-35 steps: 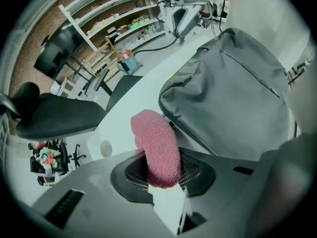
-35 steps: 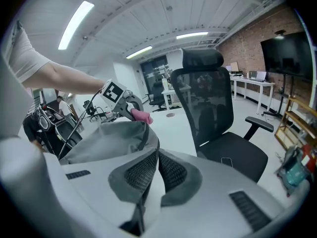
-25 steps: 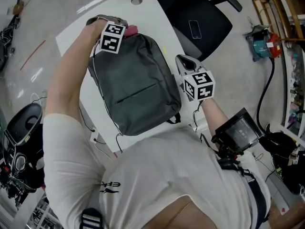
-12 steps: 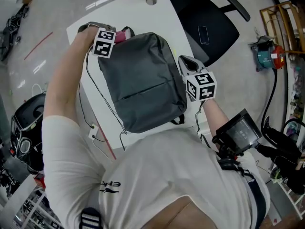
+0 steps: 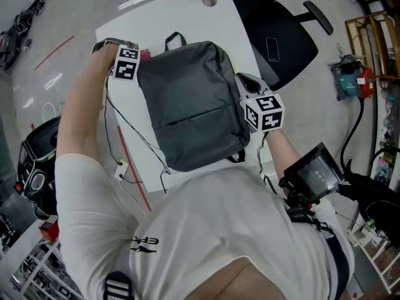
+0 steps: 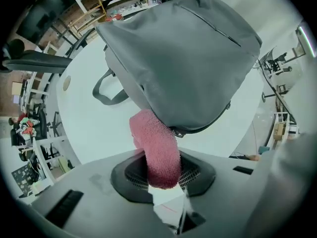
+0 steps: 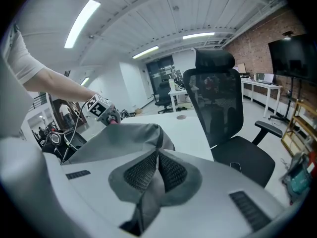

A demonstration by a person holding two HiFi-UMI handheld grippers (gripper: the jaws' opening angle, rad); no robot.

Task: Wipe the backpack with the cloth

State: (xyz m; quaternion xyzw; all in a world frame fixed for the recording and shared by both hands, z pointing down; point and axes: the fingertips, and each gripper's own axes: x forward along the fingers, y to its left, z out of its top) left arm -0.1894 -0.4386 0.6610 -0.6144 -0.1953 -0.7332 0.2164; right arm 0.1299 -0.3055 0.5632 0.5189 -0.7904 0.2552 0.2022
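Observation:
A dark grey backpack lies flat on the white table. My left gripper is at its upper left corner, shut on a pink cloth that presses against the backpack's edge. A bit of that pink cloth peeks out beside the marker cube. My right gripper is at the backpack's right side, shut on a fold of the backpack's grey fabric. In the right gripper view the left gripper shows beyond the backpack.
A black office chair stands beyond the table's right edge, also seen as the chair in the right gripper view. Cables trail over the table's left side. Clutter and a dark bin stand on the floor at left.
The left gripper with the cloth has slid from the backpack's top left corner outward to the left. The backpack's carry handle is now uncovered. The right gripper kept its hold.

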